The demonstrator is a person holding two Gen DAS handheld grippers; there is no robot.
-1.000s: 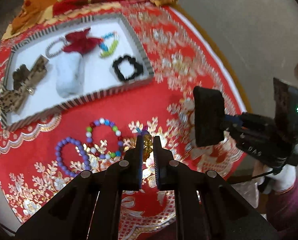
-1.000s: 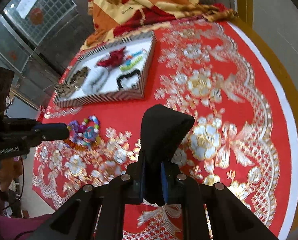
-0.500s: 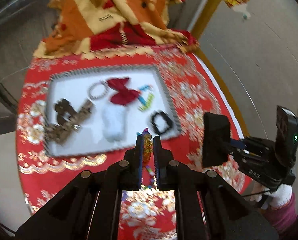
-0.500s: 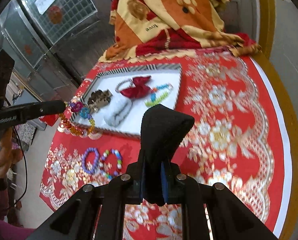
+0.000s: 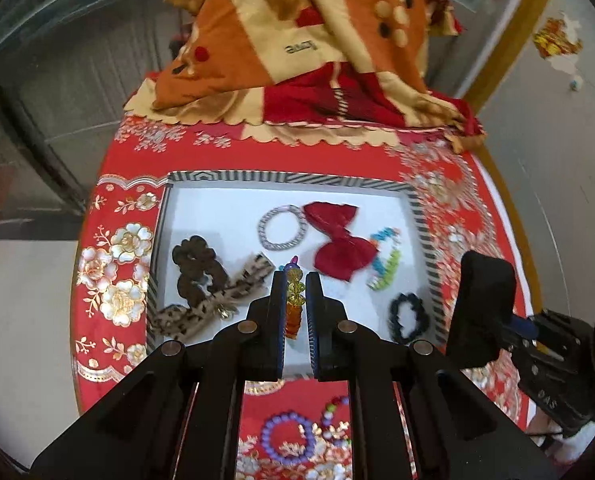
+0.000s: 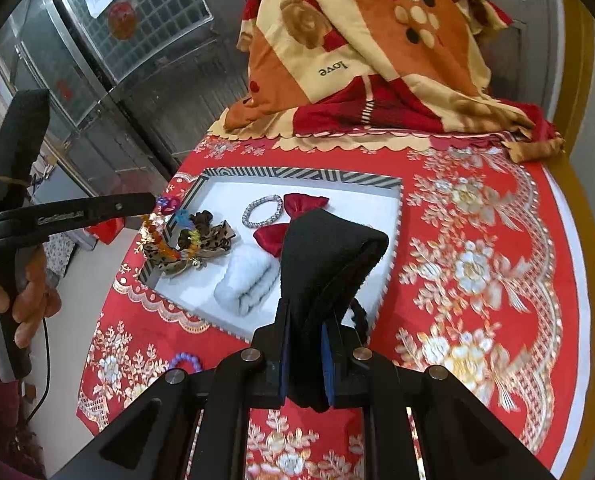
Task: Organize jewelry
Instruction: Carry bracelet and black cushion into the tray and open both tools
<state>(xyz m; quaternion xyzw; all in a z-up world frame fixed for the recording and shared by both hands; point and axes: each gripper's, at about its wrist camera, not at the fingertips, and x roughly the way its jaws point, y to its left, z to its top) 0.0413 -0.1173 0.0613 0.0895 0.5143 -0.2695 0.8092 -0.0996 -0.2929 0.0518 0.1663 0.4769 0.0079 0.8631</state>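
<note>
While its jaws pinch a string of amber and multicoloured glass beads [image 5: 294,298] over the striped white tray [image 5: 289,179], the left gripper [image 5: 295,280] hangs; rightward, the right gripper [image 6: 305,316] clamps a folded black cloth [image 6: 329,256].

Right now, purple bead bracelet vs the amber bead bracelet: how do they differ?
The purple bead bracelet lies flat on the red tablecloth, outside the striped tray; the amber bead bracelet hangs in the air, pinched in the left gripper over the tray. The purple one is a single colour; the amber one carries blue, purple and yellow beads too. Both are round-bead loops.
</note>
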